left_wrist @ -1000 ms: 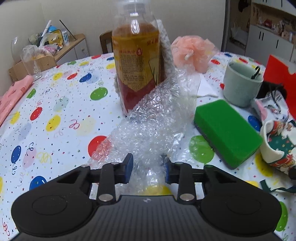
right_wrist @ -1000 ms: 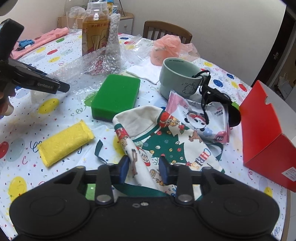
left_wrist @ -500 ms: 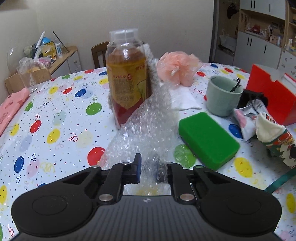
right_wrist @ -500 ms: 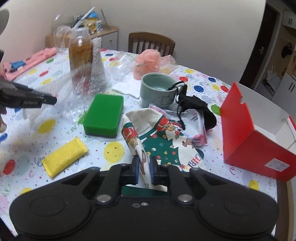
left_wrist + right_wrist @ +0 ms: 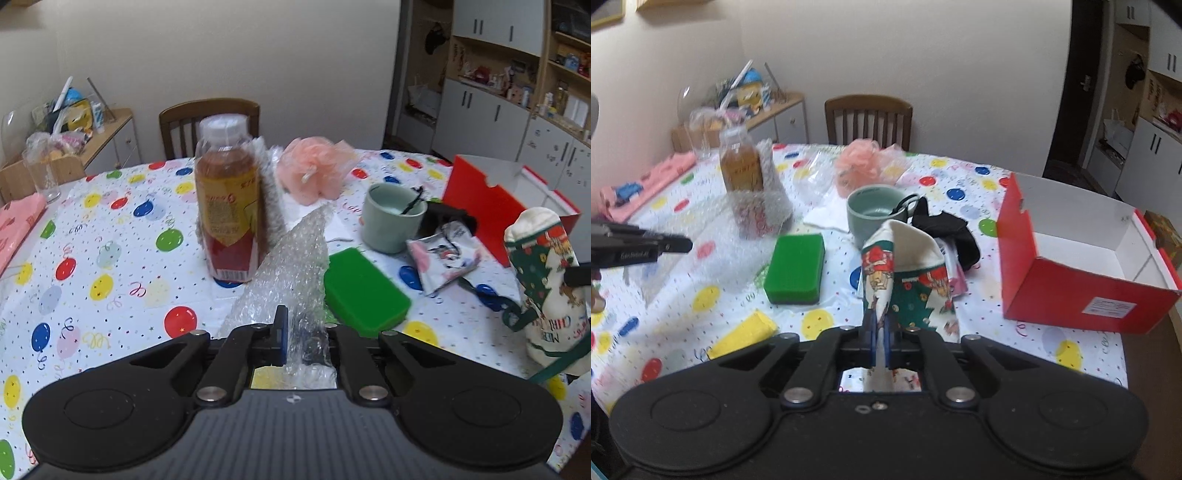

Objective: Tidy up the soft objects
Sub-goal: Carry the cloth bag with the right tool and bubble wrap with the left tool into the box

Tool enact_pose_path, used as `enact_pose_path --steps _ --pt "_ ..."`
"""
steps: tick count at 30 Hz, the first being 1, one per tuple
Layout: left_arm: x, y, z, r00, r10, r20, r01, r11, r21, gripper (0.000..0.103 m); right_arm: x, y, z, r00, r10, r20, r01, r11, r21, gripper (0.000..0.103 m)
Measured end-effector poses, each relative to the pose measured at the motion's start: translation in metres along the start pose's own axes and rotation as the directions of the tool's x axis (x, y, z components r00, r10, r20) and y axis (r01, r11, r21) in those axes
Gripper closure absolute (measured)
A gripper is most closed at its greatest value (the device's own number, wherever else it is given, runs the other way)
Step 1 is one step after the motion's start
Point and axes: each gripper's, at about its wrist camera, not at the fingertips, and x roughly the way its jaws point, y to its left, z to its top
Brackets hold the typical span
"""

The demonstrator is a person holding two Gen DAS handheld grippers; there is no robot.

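My left gripper (image 5: 300, 341) is shut on a sheet of clear bubble wrap (image 5: 291, 266) and holds it up off the table; the sheet also shows in the right wrist view (image 5: 701, 236). My right gripper (image 5: 880, 341) is shut on a Christmas-print cloth bag (image 5: 908, 273) and holds it above the table; the bag hangs at the right of the left wrist view (image 5: 546, 280). An open red box (image 5: 1082, 266) with a white inside stands to the right.
On the balloon-print tablecloth (image 5: 110, 258) lie a green sponge (image 5: 796, 267), a yellow sponge (image 5: 744, 334), a tea bottle (image 5: 231, 199), a green mug (image 5: 873, 214), a pink bath pouf (image 5: 316, 170), a black cloth (image 5: 945, 229) and a printed pouch (image 5: 447, 254). A wooden chair (image 5: 868, 122) stands behind.
Both grippers shut, the left on the bubble wrap and the right on the Christmas bag. Both then rose, lifting the wrap and the bag off the table.
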Motion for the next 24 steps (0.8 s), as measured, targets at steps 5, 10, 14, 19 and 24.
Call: enact_pose_path --steps 5,10,14,19,24 --pt "-0.022 -0.006 0.008 0.999 -0.037 0.012 0.037 0.999 0.016 0.097 -0.022 -0.014 0.003 1.0 0.005 0.019 -0.006 0.998 0.062 0.1" --pt "-0.041 -0.011 0.018 0.995 -0.089 0.036 0.089 0.996 0.01 0.097 -0.042 -0.026 0.006 0.999 -0.002 0.037 -0.002 0.995 0.101 0.1" --pt "-0.054 -0.021 0.027 0.99 -0.129 0.059 0.128 0.992 0.02 0.097 -0.055 -0.039 0.011 0.998 -0.005 0.058 -0.002 0.992 0.129 0.101" --pt "-0.069 -0.042 0.045 0.979 -0.179 0.094 0.174 0.983 0.06 0.097 -0.066 -0.057 0.02 0.996 -0.019 0.084 0.006 0.989 0.147 0.1" --pt "-0.077 -0.069 0.067 0.964 -0.238 0.117 0.227 0.969 0.098 0.097 -0.075 -0.083 0.031 0.993 -0.019 0.115 -0.002 0.984 0.178 0.1"
